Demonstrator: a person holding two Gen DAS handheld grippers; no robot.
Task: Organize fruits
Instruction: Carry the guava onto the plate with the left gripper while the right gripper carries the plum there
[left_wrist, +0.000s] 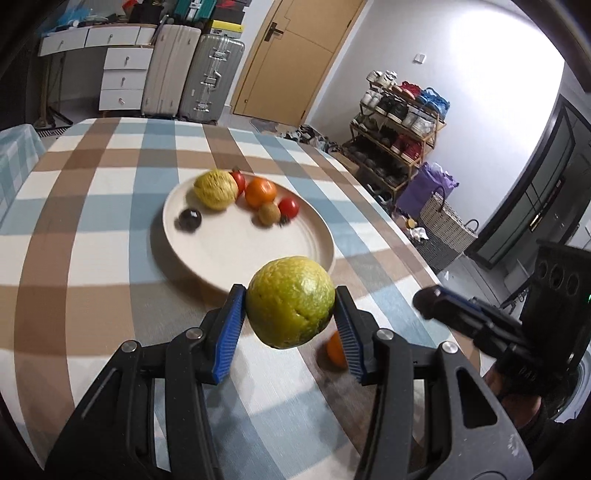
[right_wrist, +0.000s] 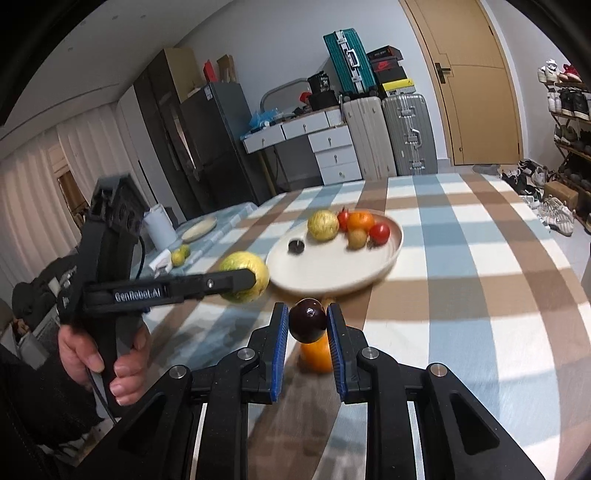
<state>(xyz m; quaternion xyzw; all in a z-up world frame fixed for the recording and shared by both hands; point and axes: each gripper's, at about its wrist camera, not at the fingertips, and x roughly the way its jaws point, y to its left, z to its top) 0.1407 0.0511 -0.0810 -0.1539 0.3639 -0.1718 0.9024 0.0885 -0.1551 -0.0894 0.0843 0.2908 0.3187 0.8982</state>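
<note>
My left gripper (left_wrist: 290, 308) is shut on a yellow-green citrus fruit (left_wrist: 290, 301) and holds it above the table, just before the near rim of the cream plate (left_wrist: 236, 251). The plate carries a yellow fruit (left_wrist: 216, 189), an orange (left_wrist: 260, 192), red tomatoes (left_wrist: 289, 206), a kiwi (left_wrist: 269, 213) and a dark plum (left_wrist: 189, 220). My right gripper (right_wrist: 307, 321) is shut on a dark plum (right_wrist: 307, 319), held above an orange (right_wrist: 316, 356) that lies on the tablecloth. The left gripper with its fruit (right_wrist: 243, 275) shows in the right wrist view, left of the plate (right_wrist: 332, 269).
The table has a checked brown, blue and white cloth (left_wrist: 92, 236). A second plate (right_wrist: 199, 228), a white jug (right_wrist: 159, 225) and small green fruits (right_wrist: 180, 255) sit at the far left end. Suitcases (right_wrist: 388, 136), drawers and a shoe rack (left_wrist: 399, 125) stand beyond the table.
</note>
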